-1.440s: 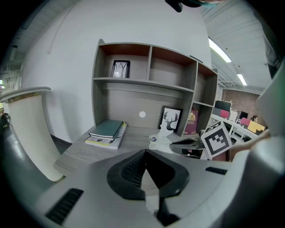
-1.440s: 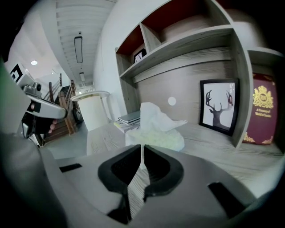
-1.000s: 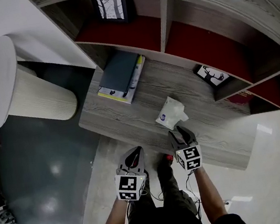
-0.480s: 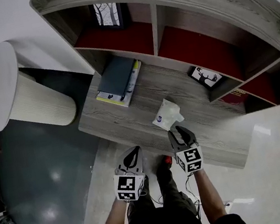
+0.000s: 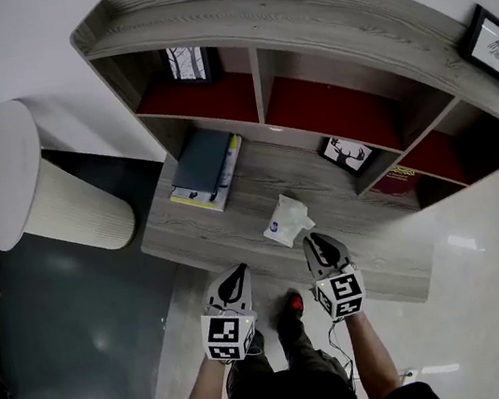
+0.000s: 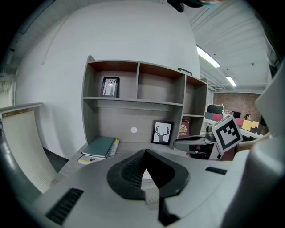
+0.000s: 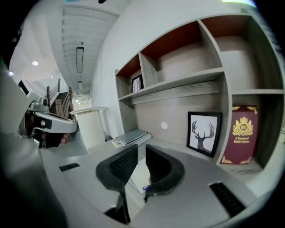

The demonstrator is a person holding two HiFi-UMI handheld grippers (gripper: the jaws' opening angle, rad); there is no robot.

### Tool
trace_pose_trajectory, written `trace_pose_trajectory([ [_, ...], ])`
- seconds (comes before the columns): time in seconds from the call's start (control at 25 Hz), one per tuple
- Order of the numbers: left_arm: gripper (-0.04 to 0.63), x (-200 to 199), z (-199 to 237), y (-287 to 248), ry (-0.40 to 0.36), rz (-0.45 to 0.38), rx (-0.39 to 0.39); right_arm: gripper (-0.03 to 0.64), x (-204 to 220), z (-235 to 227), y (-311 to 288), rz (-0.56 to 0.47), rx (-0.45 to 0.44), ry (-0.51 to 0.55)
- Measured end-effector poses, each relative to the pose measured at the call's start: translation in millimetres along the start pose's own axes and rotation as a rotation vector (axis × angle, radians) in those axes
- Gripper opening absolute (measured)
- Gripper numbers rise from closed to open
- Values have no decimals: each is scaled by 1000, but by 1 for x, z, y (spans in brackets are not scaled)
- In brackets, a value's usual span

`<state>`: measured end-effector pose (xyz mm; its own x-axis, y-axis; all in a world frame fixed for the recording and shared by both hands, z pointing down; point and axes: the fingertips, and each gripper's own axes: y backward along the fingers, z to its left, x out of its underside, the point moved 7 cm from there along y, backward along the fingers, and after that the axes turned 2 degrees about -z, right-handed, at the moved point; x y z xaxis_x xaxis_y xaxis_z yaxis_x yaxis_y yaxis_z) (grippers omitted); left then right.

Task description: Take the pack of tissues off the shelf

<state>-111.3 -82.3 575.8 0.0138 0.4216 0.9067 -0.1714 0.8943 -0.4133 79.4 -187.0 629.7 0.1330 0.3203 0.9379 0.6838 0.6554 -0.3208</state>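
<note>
The white pack of tissues (image 5: 286,221) with a blue mark lies on the grey wooden lower board (image 5: 225,222) of the shelf unit. My right gripper (image 5: 321,244) hovers just in front of it, near the board's front edge. Its jaws have just been closing and now stand a narrow gap apart with nothing between them. In the right gripper view the pack (image 7: 139,176) shows through the gap of the right gripper (image 7: 140,150), below the pads. My left gripper (image 5: 235,276) hangs to the left, off the board's edge, shut and empty; the left gripper (image 6: 144,154) faces the shelves.
A stack of books (image 5: 205,168) lies at the board's left. A deer picture (image 5: 344,154) and a red book (image 5: 398,180) stand at the back right, a tree picture (image 5: 189,64) in an upper compartment. A white round stand (image 5: 29,183) is on the left.
Both grippers have risen and drawn slightly back from the pack. The right jaws have narrowed from wide open. The pack has not moved on the board.
</note>
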Motion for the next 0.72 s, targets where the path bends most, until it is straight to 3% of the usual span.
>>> trace_pose_trajectory([
  [0.32, 6, -43, 3, 10, -44, -95, 43, 48, -48, 9, 32, -98, 80, 30],
  [0.72, 6, -80, 16, 35, -115, -175, 164, 32, -85, 43, 75, -190, 238, 17],
])
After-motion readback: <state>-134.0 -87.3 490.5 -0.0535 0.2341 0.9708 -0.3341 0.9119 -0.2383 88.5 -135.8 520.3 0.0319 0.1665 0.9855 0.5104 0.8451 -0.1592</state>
